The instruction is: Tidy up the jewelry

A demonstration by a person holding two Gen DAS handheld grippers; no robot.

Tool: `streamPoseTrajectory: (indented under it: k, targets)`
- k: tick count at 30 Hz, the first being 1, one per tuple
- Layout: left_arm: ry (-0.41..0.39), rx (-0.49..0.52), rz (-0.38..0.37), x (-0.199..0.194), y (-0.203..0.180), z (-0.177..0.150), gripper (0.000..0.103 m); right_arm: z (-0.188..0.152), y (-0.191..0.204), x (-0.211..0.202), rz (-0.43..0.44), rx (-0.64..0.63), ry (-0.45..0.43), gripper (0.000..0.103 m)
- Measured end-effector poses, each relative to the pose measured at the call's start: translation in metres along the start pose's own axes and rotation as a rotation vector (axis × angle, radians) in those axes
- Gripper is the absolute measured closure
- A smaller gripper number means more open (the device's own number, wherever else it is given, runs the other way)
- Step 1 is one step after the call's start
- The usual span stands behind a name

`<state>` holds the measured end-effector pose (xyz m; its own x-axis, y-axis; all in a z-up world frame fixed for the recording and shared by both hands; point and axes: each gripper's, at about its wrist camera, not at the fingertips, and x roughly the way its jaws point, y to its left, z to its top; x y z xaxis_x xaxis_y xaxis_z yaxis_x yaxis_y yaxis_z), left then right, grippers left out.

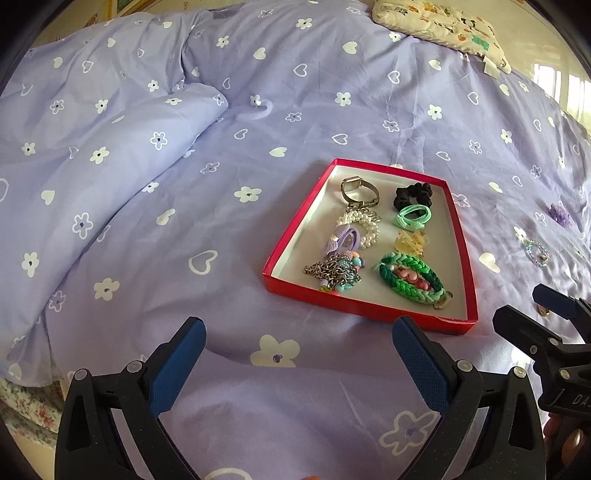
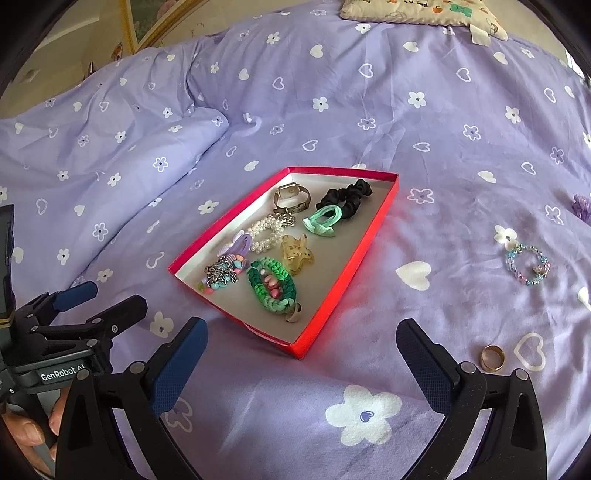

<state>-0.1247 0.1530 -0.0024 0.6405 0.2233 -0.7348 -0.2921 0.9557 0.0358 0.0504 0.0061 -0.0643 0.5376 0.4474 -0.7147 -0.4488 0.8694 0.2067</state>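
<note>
Left gripper (image 1: 298,358) hovers low over the bedspread (image 1: 147,229), jaws spread, empty. The red tray (image 2: 345,266) ahead holds most pieces. Right gripper (image 2: 302,363) likewise gapes, empty. The gold ring (image 2: 492,357), beside its right finger, judged hard, light, slippery: pinch across the band. The beaded bracelet (image 2: 527,264), farther right, judged limp; grip the strand.

A lilac bedspread (image 2: 332,110) (white hearts and flowers) lies under a patterned cream pillow (image 1: 439,22).
</note>
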Motion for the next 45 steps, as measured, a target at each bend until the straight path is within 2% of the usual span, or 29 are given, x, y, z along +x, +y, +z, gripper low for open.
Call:
streamPoseTrajectory:
  k: [17, 45]
  targets:
    - [-0.051, 0.013, 0.004, -0.012, -0.004, -0.008, 0.001, 0.0, 0.003, -0.004, 0.002, -0.009, -0.012, 0.0]
    - [-0.051, 0.018, 0.001, -0.014, -0.005, -0.01, 0.001, -0.003, 0.005, -0.008, -0.003, -0.015, -0.025, 0.0]
